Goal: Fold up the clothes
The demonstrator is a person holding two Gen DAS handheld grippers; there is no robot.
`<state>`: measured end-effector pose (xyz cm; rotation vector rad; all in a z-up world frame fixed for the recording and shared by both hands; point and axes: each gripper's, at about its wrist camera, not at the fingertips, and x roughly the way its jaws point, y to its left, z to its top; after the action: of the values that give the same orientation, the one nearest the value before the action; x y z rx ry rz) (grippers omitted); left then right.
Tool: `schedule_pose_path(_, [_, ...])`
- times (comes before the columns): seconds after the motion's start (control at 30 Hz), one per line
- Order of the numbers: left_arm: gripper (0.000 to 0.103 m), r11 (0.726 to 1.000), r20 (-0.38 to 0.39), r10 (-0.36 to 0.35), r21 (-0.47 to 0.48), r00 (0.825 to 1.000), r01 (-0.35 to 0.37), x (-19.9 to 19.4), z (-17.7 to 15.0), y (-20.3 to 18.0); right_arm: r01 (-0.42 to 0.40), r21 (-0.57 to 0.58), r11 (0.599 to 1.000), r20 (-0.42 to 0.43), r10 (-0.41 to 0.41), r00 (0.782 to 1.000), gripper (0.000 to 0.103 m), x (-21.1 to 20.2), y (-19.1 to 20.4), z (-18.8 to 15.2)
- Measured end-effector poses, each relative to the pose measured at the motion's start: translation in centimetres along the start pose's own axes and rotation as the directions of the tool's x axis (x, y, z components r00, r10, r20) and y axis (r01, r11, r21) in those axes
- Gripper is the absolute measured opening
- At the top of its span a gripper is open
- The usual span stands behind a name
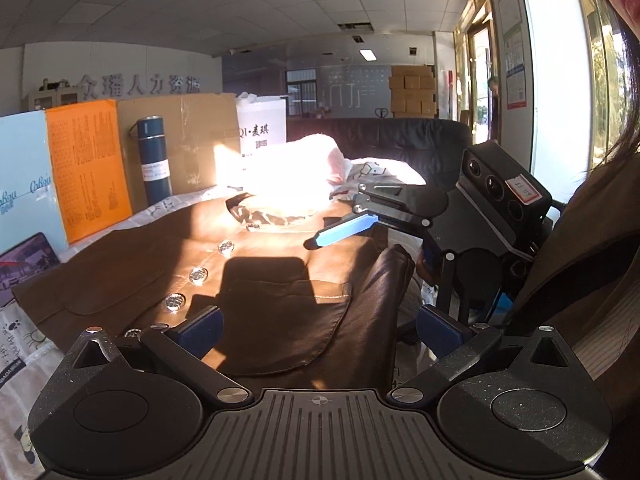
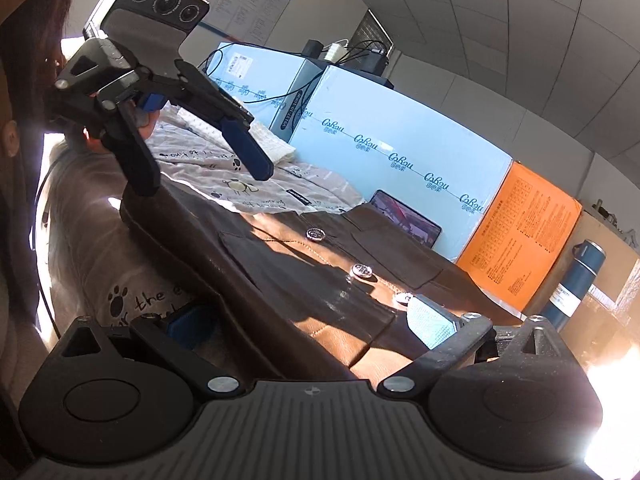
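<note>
A brown leather-look jacket with shiny round buttons lies spread front-up on the printed sheet; it also shows in the right wrist view. My left gripper is open, its blue pads on either side of the jacket's near right edge and pocket, low over the cloth. My right gripper is open over the jacket's edge near a button. It also shows in the left wrist view, above the jacket's far right shoulder. The left gripper shows in the right wrist view, above the jacket's far corner.
A printed bed sheet covers the surface. Light blue boxes, an orange panel, cardboard, a dark blue flask, a laptop and pink-white folded cloth ring the far side. The person stands at the right.
</note>
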<state>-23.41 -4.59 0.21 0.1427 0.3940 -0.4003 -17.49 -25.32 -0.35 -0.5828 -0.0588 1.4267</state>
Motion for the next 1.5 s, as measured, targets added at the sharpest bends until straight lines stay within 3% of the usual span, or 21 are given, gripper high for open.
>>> schedule_pose_path(0.2, [0.103,0.999,0.002,-0.009,0.050,1.000,0.009,-1.1,-0.2,-0.1,-0.003,0.191,0.982,0.052,-0.008,0.999,0.101,0.5,-2.9,0.8])
schedule_pose_path(0.37, [0.103,0.992,-0.020,0.059,0.112,0.998,-0.057,-0.4,-0.3,-0.2,-0.023,0.347,0.938,0.097,-0.012,0.995,0.101,0.2,-5.3,1.3])
schedule_pose_path(0.5, [0.103,0.967,-0.025,0.187,0.183,0.982,-0.180,1.0,-0.2,-0.2,-0.025,0.337,0.941,0.098,-0.008,0.995,0.102,-0.1,-5.4,1.5])
schedule_pose_path(0.57, [0.102,0.962,-0.034,0.200,0.198,0.979,-0.190,1.5,-0.1,-0.1,-0.028,0.318,0.948,0.095,-0.002,0.995,0.102,-0.3,-4.9,1.6])
schedule_pose_path(0.63, [0.092,0.964,-0.052,0.163,0.221,0.985,-0.148,1.9,-0.2,-0.3,-0.031,0.283,0.959,0.092,0.005,0.996,0.103,-0.9,-4.2,1.3])
schedule_pose_path(0.7, [0.069,0.965,-0.070,0.126,0.242,0.990,-0.106,2.2,-0.3,-0.4,-0.011,0.253,0.967,0.074,-0.008,0.997,0.103,-1.5,-3.5,0.9])
schedule_pose_path(0.73, [0.063,0.964,-0.080,0.108,0.252,0.991,-0.084,2.4,-0.3,-0.5,0.006,0.246,0.969,0.056,-0.021,0.998,0.103,-1.8,-3.4,0.6])
schedule_pose_path(0.8, [0.033,0.964,-0.096,0.070,0.263,0.993,-0.042,2.7,-0.4,-0.7,0.042,0.232,0.972,0.020,-0.048,0.999,0.103,-2.5,-3.0,-0.1])
schedule_pose_path(0.87, [0.017,0.967,-0.083,0.048,0.255,0.995,-0.026,2.8,-0.5,-0.8,0.076,0.226,0.971,-0.018,-0.073,0.997,0.103,-2.9,-3.0,-0.8])
schedule_pose_path(1.03, [0.009,0.985,0.021,0.078,0.152,0.997,-0.080,1.9,0.2,0.6,0.194,0.210,0.958,-0.128,-0.170,0.977,0.103,-2.8,-3.9,-2.2])
schedule_pose_path(1.17, [0.007,0.988,0.081,0.103,0.109,0.991,-0.112,0.9,0.6,1.3,0.329,0.187,0.926,-0.226,-0.285,0.931,0.103,-2.2,-5.6,-3.5])
schedule_pose_path(1.37, [0.007,0.983,0.101,0.132,0.112,0.986,-0.144,0.4,0.5,1.6,0.568,0.180,0.803,-0.351,-0.487,0.800,0.101,-4.0,-9.8,-6.3])
schedule_pose_path(1.4, [0.007,0.983,0.105,0.140,0.106,0.985,-0.151,0.4,0.5,1.8,0.595,0.163,0.787,-0.368,-0.511,0.777,0.097,-4.2,-10.1,-6.8])
schedule_pose_path(1.47, [0.007,0.982,0.113,0.149,0.097,0.982,-0.160,0.2,0.5,2.0,0.631,0.122,0.766,-0.397,-0.545,0.738,0.077,-4.6,-10.5,-7.6])
schedule_pose_path(1.5, [0.007,0.983,0.119,0.145,0.095,0.982,-0.157,0.1,0.5,2.0,0.633,0.101,0.768,-0.407,-0.548,0.730,0.058,-4.7,-10.5,-8.0])
